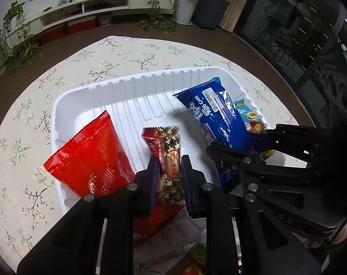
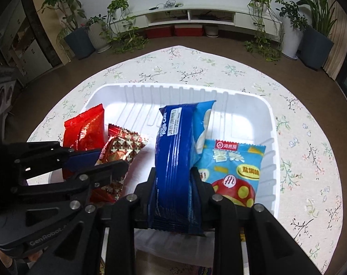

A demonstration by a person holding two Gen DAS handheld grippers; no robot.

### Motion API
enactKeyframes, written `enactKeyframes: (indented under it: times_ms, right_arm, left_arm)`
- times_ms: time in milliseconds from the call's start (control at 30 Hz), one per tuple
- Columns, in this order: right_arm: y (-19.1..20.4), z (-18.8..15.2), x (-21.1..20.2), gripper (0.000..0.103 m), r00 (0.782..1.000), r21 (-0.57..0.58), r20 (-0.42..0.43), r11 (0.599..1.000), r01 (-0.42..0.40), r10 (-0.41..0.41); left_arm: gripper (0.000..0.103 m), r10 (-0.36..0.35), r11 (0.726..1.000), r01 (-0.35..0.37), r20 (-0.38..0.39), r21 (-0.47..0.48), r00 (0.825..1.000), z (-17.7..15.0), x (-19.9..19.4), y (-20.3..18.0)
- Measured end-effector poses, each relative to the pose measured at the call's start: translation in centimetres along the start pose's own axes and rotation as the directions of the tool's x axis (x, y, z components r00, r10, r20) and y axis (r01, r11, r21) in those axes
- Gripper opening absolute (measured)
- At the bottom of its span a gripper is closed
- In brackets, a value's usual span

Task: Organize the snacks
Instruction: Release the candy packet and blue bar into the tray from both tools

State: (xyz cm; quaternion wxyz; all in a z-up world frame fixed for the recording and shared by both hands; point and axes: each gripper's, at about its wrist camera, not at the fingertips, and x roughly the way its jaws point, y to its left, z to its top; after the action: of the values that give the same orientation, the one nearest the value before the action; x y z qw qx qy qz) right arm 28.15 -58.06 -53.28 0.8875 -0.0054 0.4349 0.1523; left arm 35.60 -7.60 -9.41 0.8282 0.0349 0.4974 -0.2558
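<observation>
Snacks are going into the white tray [image 1: 58, 105], my landmark: the blue roll-cake pack [image 2: 177, 171] stands on edge over the tray's middle, long axis running from my right gripper [image 2: 174, 183] toward the far wall, pinched between its pads. Just left of it, my left gripper [image 1: 167, 174] clamps the brown patterned bar [image 1: 171, 158], lying the same way. I judge each hand already sits over its drop spot, red packet [image 1: 93, 155] leftmost, light-blue packet [image 2: 233, 171] rightmost.
</observation>
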Motion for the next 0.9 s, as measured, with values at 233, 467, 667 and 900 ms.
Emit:
enactKeyframes:
  times_ms: [233, 467, 667, 900]
  right_arm:
    - [-0.2, -0.1, -0.2, 0.039, 1.0, 0.003, 0.01, 1.0, 0.001, -0.001]
    - [0.1, -0.1, -1.1, 0.043, 0.999, 0.011, 0.037, 1.0, 0.015, -0.015]
    - [-0.4, -0.2, -4.5, 0.064, 0.995, 0.052, 0.102, 0.999, -0.006, 0.0]
    - [-0.8, -3.0, -12.1, 0.088, 0.958, 0.11, 0.268, 0.985, -0.134, 0.1]
  left_arm:
    - [0.019, 0.002, 1.0, -0.002, 0.008, -0.008, 1.0, -0.2, -0.5, 0.3]
    - [0.04, 0.01, 1.0, -0.009, 0.043, -0.015, 0.999, -0.7, -2.0, 0.3]
    - [0.079, 0.032, 0.999, -0.03, 0.11, -0.022, 0.993, -1.3, -5.8, 0.0]
    - [0.103, -0.012, 0.999, 0.022, 0.203, -0.049, 0.979, -5.1, -12.3, 0.0]
